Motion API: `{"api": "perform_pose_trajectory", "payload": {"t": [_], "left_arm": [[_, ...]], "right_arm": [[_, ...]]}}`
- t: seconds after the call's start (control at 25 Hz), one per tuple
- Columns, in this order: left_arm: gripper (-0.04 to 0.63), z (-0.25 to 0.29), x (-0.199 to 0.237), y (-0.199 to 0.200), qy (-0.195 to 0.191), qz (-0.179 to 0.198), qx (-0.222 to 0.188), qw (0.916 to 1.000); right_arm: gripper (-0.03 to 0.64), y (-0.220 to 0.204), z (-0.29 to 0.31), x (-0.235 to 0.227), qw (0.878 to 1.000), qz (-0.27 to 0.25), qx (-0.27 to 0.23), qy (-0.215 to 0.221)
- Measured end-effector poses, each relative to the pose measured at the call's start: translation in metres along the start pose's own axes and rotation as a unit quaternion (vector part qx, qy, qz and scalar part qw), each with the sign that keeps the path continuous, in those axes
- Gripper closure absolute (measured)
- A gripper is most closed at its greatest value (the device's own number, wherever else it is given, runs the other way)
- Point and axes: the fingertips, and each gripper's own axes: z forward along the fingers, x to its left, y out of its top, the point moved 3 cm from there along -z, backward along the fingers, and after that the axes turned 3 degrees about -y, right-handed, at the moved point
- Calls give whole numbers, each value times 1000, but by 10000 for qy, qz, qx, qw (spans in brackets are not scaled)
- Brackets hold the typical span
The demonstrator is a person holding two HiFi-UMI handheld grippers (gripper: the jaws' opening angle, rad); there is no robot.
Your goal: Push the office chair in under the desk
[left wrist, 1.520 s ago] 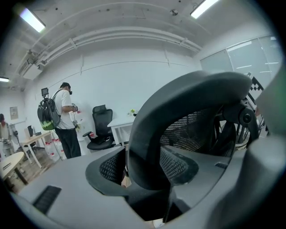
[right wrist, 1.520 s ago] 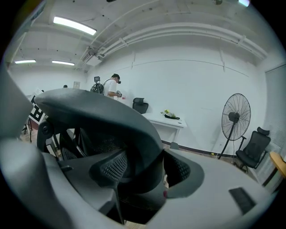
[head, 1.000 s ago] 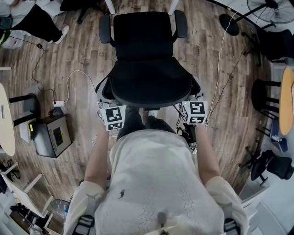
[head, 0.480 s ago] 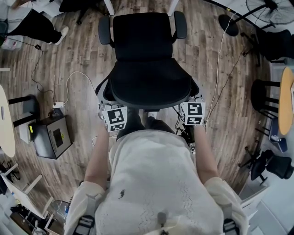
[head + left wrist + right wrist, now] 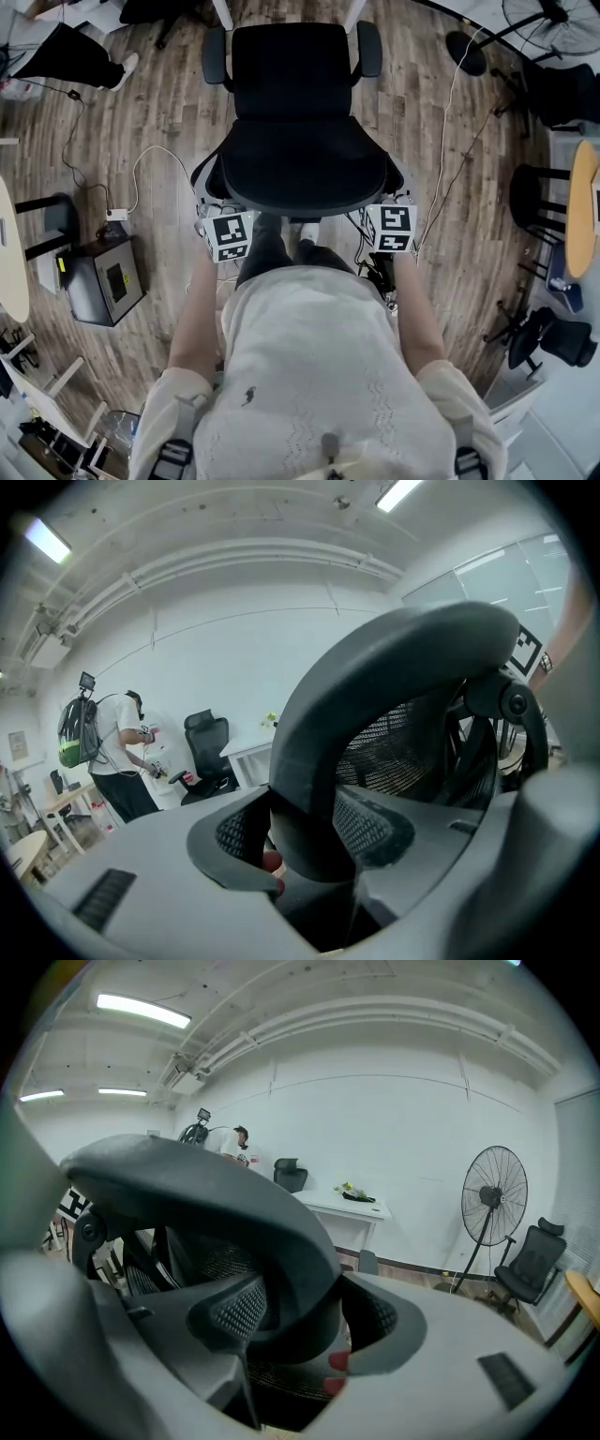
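The black office chair (image 5: 295, 70) faces away from me, its curved mesh backrest (image 5: 305, 173) nearest to me. My left gripper (image 5: 217, 208) is at the backrest's left end and my right gripper (image 5: 394, 206) at its right end, each with its marker cube just below the rim. In the left gripper view the thick grey backrest frame (image 5: 375, 696) fills the gap of the left gripper (image 5: 309, 855); its jaws have just been closing on that frame. The right gripper (image 5: 295, 1335) likewise clamps the frame (image 5: 216, 1194). White desk legs (image 5: 225, 11) show beyond the chair.
A black box (image 5: 98, 281) and white cables (image 5: 141, 173) lie on the wooden floor at left. A fan base (image 5: 466, 47) and dark stools (image 5: 534, 192) stand at right. A person (image 5: 117, 757) stands far left; a standing fan (image 5: 492, 1208) stands far right.
The left gripper's cube has slid a little up and left in the head view, closer under the backrest rim. The floor has shifted slightly; chair and right gripper look almost unmoved.
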Motion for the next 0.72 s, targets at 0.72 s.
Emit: {"api": "perform_pose_trajectory", "payload": {"t": [0.72], "left_arm": [[367,38,28,12,-88,8,-38,10000]], "right_arm": [[359,23,38,-4,9999,0,65,-91]]}}
